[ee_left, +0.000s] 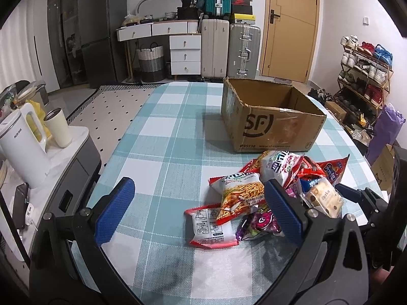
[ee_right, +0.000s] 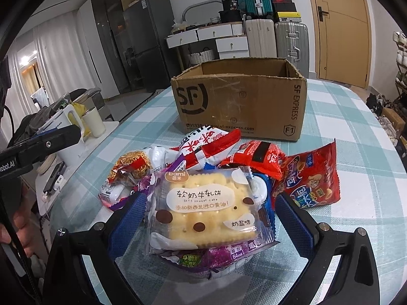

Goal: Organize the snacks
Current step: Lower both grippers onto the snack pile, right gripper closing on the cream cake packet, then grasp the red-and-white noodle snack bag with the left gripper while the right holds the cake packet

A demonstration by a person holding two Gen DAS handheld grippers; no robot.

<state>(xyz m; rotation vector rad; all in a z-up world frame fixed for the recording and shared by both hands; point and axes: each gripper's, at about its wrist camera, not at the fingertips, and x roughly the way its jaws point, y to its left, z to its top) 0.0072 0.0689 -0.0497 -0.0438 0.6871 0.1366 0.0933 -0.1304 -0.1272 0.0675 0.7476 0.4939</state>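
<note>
A pile of snack packets point(ee_left: 269, 193) lies on the checked tablecloth in front of an open, empty cardboard box point(ee_left: 269, 117). My left gripper point(ee_left: 201, 203) is open, its right finger at the pile's left side over a noodle-snack packet point(ee_left: 241, 190). My right gripper point(ee_right: 208, 216) is open, its blue fingers on either side of a clear nougat-cracker packet point(ee_right: 206, 211) on top of the pile; I cannot tell if the pads touch it. The box point(ee_right: 241, 99) stands behind. The right gripper also shows in the left wrist view point(ee_left: 330, 198).
A red peanut packet point(ee_right: 310, 178) lies at the pile's right. A side cabinet with a white kettle point(ee_left: 23, 142) and a cup point(ee_left: 58, 127) stands left of the table. Suitcases, drawers and a shoe rack point(ee_left: 363, 76) are beyond the table.
</note>
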